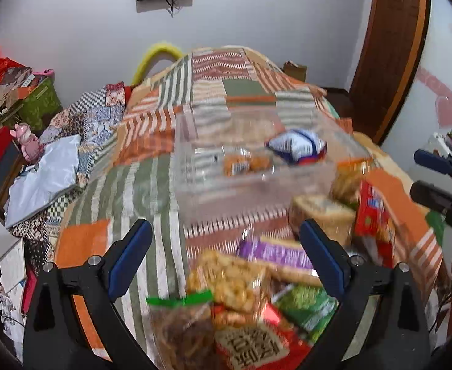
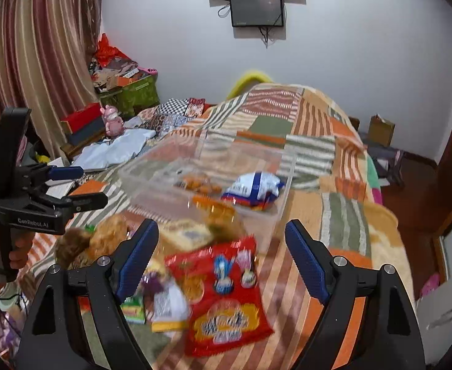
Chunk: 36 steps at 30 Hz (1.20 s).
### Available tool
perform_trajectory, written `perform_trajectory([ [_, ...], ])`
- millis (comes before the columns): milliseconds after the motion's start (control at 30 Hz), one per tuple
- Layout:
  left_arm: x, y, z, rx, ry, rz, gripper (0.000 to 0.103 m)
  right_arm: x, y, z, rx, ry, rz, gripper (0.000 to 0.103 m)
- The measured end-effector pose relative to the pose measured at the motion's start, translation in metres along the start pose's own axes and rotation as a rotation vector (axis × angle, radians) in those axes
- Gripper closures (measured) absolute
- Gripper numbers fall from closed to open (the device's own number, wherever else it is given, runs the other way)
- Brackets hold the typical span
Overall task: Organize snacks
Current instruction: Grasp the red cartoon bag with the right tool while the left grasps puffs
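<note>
A clear plastic box (image 1: 195, 191) (image 2: 152, 191) stands on the patchwork bed and holds a blue and white packet (image 1: 297, 146) (image 2: 252, 188) and small orange snacks (image 1: 246, 163) (image 2: 201, 183). A pile of snack packets lies on the near side of it. My left gripper (image 1: 224, 259) is open and empty above a bag of golden puffs (image 1: 229, 280) and a purple packet (image 1: 275, 254). My right gripper (image 2: 223, 262) is open and empty above a large red packet (image 2: 226, 296). The left gripper also shows in the right wrist view (image 2: 81, 186), and the right gripper in the left wrist view (image 1: 426, 172).
The patchwork bedspread (image 1: 152, 185) (image 2: 343, 215) covers the bed. Boxes, a pink toy (image 1: 28, 143) (image 2: 112, 120) and white cloth (image 1: 50, 169) lie to the left. A green packet (image 1: 306, 305) and a brown bag of strips (image 1: 182, 333) are in the pile.
</note>
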State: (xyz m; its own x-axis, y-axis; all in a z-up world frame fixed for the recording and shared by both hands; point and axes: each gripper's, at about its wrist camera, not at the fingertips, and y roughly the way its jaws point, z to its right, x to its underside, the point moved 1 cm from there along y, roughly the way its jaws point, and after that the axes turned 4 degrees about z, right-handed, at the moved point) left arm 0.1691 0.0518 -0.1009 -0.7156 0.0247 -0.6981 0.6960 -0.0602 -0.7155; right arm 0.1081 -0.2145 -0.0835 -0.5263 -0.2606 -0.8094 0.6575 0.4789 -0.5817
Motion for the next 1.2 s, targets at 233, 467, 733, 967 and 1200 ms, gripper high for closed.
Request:
perform_trajectory([
  [233, 0.04, 0.016, -0.005, 0.014, -0.02, -0.067, 0.006, 0.036, 0.006, 0.003, 0.007, 0.03, -0.06, 0.018],
  [467, 0.055, 0.034, -0.012, 0.034, -0.044, -0.111, 0.006, 0.061, 0.029, 0.011, -0.007, 0.08, -0.151, 0.018],
  [733, 0.052, 0.054, -0.016, 0.086, -0.086, -0.142, 0.02, 0.075, 0.044, 0.015, -0.042, 0.124, -0.201, 0.019],
  [967, 0.054, 0.053, -0.014, 0.091, -0.086, -0.118, 0.023, 0.079, 0.04, 0.019, -0.054, 0.174, -0.183, 0.032],
  [1200, 0.055, 0.039, -0.013, 0.085, -0.088, -0.083, 0.024, 0.079, 0.027, 0.017, -0.028, 0.164, -0.153, 0.032],
])
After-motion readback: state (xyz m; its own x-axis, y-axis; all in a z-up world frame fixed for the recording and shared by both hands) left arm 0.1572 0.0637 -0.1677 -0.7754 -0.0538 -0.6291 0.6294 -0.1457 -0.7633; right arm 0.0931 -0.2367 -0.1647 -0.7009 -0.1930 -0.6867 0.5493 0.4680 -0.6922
